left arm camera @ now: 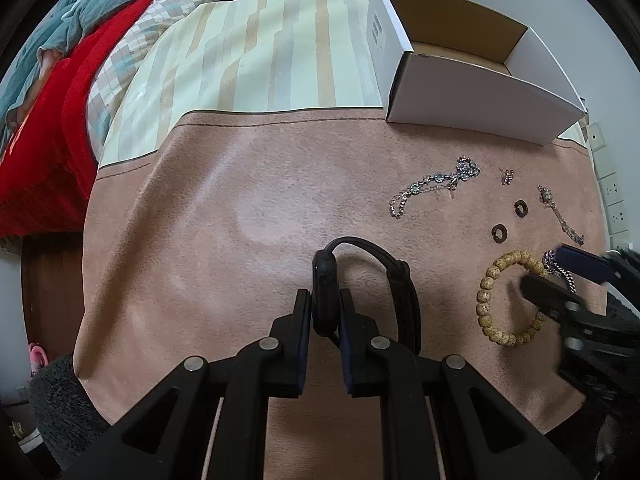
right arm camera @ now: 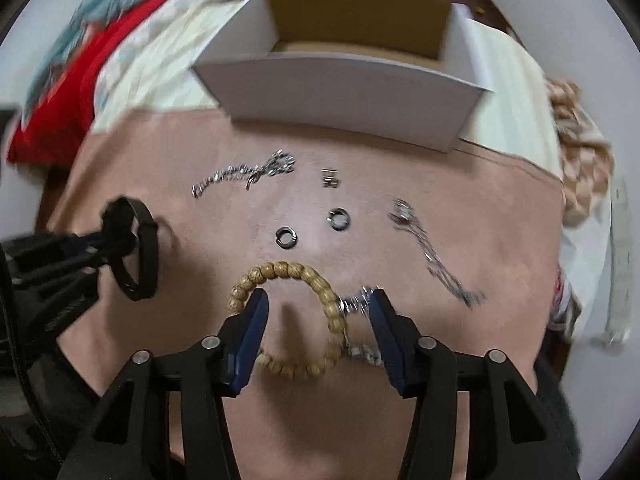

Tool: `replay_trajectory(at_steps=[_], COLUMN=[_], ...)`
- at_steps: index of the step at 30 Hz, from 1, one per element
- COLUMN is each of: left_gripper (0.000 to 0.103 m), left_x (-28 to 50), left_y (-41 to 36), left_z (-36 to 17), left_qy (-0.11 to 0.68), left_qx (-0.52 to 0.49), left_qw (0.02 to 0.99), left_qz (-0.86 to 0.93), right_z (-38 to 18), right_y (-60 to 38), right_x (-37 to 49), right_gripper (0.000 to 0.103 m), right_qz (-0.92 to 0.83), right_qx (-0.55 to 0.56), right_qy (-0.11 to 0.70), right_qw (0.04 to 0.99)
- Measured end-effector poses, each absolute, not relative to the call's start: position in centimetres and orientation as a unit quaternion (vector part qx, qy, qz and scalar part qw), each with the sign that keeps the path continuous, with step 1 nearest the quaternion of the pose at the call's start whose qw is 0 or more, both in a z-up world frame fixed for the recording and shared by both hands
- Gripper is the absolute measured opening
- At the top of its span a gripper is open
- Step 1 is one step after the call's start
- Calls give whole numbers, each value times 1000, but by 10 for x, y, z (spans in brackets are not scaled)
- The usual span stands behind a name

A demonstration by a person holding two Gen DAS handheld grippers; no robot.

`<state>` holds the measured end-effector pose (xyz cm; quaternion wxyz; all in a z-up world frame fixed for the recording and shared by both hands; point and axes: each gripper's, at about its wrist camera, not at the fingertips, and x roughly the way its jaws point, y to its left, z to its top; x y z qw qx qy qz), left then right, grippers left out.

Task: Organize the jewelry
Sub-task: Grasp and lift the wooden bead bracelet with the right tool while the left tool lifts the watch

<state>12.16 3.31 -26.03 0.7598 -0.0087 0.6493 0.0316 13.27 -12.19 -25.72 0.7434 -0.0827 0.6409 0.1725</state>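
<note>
Here the left gripper (left arm camera: 325, 308) is clamped on the case of a black smartwatch (left arm camera: 362, 288), which stands on edge on the pink cloth (left arm camera: 208, 240) with its strap looped off to the right; the watch looks stiff at the case and rubbery at the band, so the case is the sound place to hold it, as the strap would likely flex and slip. The right gripper (right arm camera: 318, 334) stands wide apart over the wooden bead bracelet (right arm camera: 296, 316), one finger inside the ring and the other outside it, beside a silver chain (right arm camera: 360, 304) that touches the beads. The bracelet seems light and, being strung, probably gives a little; closing across one side of the bead ring should hold it, though the round beads may roll between the pads and the nearby chain could be caught along with it. Farther off lie two dark rings (right arm camera: 312, 226), a small pair of earrings (right arm camera: 329, 178), a jewelled chain (right arm camera: 246, 176) and another thin chain (right arm camera: 432, 252), all limp or tiny and harder to pinch. The open white box (right arm camera: 344, 92) waits beyond them, apparently with nothing in it.
</note>
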Motion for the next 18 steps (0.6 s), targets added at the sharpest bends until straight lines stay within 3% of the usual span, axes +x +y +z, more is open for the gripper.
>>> replay_trajectory(at_steps=[2, 4, 5, 18], left_gripper=[10, 10, 10, 10], left_x=[123, 124, 124, 130], left_y=[33, 34, 34, 36], left_z=[-260, -261, -260, -213], left_qy=[650, 651, 650, 620], left_qx=[-10, -11, -13, -38], left_qw=[759, 759, 759, 784], left_qz=[32, 32, 32, 13], right_z=[-269, -272, -272, -194], right_y=[-114, -104, -102, -138], right_x=[138, 138, 138, 130], right_gripper=[42, 14, 10, 9], right_qz=[175, 177, 180, 177], right_qx=[-118, -148, -143, 21], right_qy=[644, 631, 634, 585], right_qw=[735, 741, 738, 791])
